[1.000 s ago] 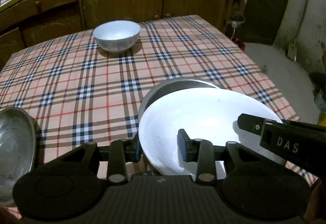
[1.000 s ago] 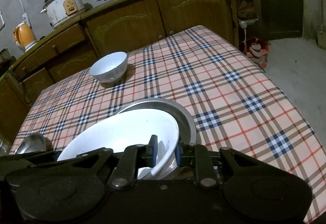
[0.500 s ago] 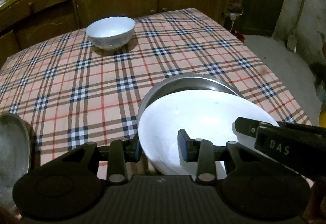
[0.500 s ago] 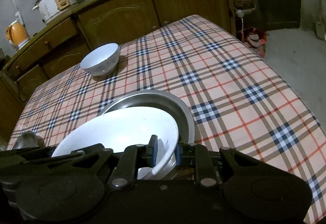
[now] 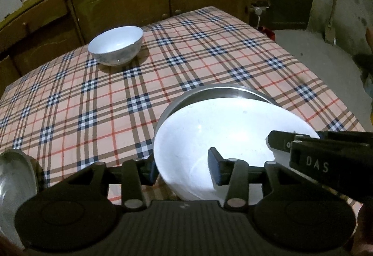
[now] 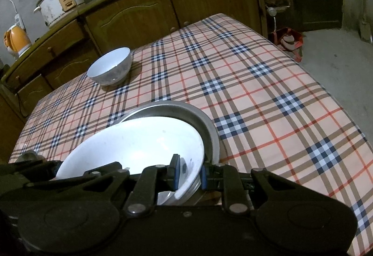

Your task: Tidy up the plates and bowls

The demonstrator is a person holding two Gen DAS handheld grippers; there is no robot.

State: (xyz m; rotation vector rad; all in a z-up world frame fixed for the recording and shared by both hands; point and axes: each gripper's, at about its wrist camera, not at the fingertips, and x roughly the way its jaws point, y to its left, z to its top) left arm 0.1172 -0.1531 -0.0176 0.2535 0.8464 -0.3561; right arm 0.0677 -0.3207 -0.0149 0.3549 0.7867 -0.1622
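Porcelain, by the look of it: the big white bowl [image 5: 223, 139] sits tilted inside the metal basin [image 6: 205, 121] near the front edge of the checked surface [image 5: 93, 97], glossy, stiff and likely slick, the sort that chips if it knocks the steel. The right gripper [image 6: 190, 173] is pinching the bowl's rim, one pad inside, one outside, and that thin lip looks like the only sensible handhold. The left gripper [image 5: 181, 167] straddles the opposite rim, its jaws opening, pads coming off the wall. A smaller white bowl [image 5: 116, 45] waits toward the far left corner, and a second metal dish [image 5: 14, 183] lies at the near left edge. One-sided rim grip probably means some weight and swing.
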